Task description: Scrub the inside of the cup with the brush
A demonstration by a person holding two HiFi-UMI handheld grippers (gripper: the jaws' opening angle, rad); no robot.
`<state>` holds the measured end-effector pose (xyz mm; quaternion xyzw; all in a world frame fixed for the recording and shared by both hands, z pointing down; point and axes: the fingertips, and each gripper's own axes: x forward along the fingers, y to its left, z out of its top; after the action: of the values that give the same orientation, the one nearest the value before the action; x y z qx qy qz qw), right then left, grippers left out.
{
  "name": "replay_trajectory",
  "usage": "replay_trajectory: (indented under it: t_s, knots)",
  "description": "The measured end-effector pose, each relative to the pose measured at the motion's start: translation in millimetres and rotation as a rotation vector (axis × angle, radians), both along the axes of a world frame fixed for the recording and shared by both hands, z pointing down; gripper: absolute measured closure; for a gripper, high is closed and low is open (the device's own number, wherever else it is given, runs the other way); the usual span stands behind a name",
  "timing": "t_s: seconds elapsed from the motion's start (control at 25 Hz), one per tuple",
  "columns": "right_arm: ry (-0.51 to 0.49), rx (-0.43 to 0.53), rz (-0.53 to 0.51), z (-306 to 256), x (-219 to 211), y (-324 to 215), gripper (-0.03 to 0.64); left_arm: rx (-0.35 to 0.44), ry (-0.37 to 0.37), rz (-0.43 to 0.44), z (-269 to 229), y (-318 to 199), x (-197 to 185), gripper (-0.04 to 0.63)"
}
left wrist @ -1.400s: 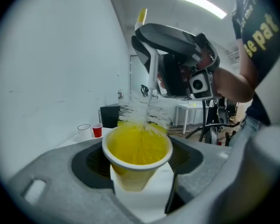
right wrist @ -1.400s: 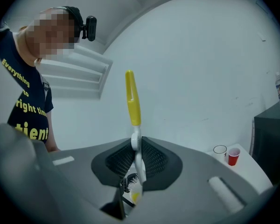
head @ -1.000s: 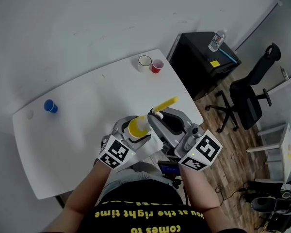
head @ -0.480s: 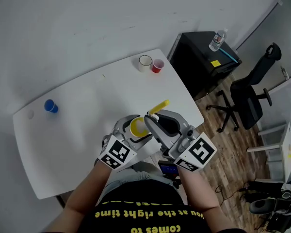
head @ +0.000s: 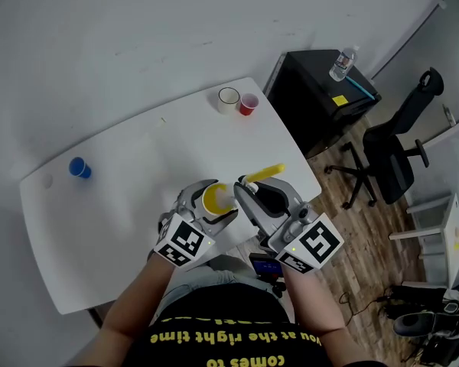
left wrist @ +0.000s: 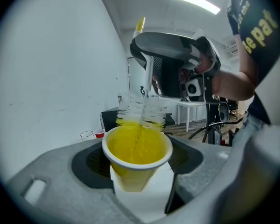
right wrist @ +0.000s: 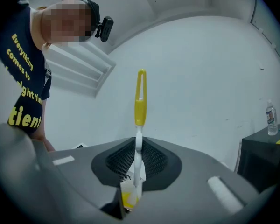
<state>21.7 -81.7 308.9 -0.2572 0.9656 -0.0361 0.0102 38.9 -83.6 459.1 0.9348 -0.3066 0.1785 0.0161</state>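
**A:** Where's the cup (left wrist: 137, 148)?

**B:** In the left tool (left wrist: 140, 174). Its jaws stand wide and press on the cup's sides, holding it above the near edge of the counter (head: 138, 167).

**A:** And the brush (left wrist: 141, 110)?

**B:** The right tool (right wrist: 136, 171) has its jaws nearly together on the white stem. The bristles sit at the cup's mouth, partly inside.

**A:** So it's the scrubbing step?

**B:** I'd say so. Next it likely needs a deeper push and a twist against the wall, with the cup held steady.

**A:** Anything unclear?

**B:** The clear bristles blur, so I can't tell whether they touch the cup's wall or bottom. In the head view the cup is too small to help.
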Motion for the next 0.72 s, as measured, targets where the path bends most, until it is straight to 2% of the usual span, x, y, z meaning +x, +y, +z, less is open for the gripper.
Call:
replay_trajectory:
  t_s: [0.16,0.4,0.72]
  knots:
    - [-0.015,-0.03,-0.003,2.9,1.0,-1.4,0.576,-0.001,-0.002,0.0,2.5,0.9,-1.3,0.25]
    - [-0.009,-0.017,-0.022,-14.0,1.0,4.2,0.576,0.001,0.002,-0.004,3.9,-3.5,-0.4,0.25]
    - [0.008,-0.128,-0.072,0.0,-3.0,10.3,0.575,0.016,0.001,0.001,3.2,-0.8,1.5,0.25]
